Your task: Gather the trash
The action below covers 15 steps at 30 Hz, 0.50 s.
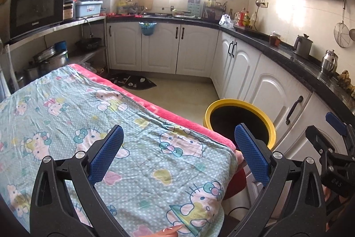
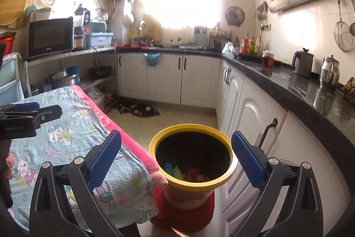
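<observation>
With both the left gripper (image 1: 178,149) and the right gripper (image 2: 176,156) spread wide and empty, we judge collection nearly done: trash (image 2: 188,173) lies in the bin (image 2: 155,143) off the table's (image 1: 88,103) corner, none on the cloth.

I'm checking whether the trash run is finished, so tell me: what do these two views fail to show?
- Left wrist view: inside of the yellow bin is just black; the left gripper finger covers part of its mouth.
- Right wrist view: colored scraps in the bin are too blurred to identify.
- Tablecloth: its near end is cut off by the frame and gripper arms.
</observation>
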Available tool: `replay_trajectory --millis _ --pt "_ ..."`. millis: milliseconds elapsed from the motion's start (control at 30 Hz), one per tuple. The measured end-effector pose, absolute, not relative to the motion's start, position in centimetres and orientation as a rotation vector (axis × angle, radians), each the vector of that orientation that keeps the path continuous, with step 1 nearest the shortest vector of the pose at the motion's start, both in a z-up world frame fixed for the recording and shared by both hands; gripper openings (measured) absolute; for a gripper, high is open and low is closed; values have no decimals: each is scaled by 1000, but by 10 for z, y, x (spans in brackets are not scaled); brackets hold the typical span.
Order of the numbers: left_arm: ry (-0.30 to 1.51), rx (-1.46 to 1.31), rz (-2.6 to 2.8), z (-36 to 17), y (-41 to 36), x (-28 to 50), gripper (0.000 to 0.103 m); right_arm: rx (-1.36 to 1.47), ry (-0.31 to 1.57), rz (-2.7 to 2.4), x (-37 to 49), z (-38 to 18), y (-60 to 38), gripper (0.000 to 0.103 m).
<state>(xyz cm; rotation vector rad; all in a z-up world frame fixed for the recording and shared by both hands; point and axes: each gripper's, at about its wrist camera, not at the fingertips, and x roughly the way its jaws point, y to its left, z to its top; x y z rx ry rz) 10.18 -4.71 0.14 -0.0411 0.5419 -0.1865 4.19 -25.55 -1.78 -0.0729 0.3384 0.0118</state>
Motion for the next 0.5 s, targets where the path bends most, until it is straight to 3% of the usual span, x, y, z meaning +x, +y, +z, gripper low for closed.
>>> replay_trajectory --millis 333,500 --pt "446 -17 -167 -9 -52 65 92 -142 120 -9 -13 -22 -233 97" --pt "408 -28 -166 -17 -49 48 92 -86 101 -22 -30 -26 -235 97"
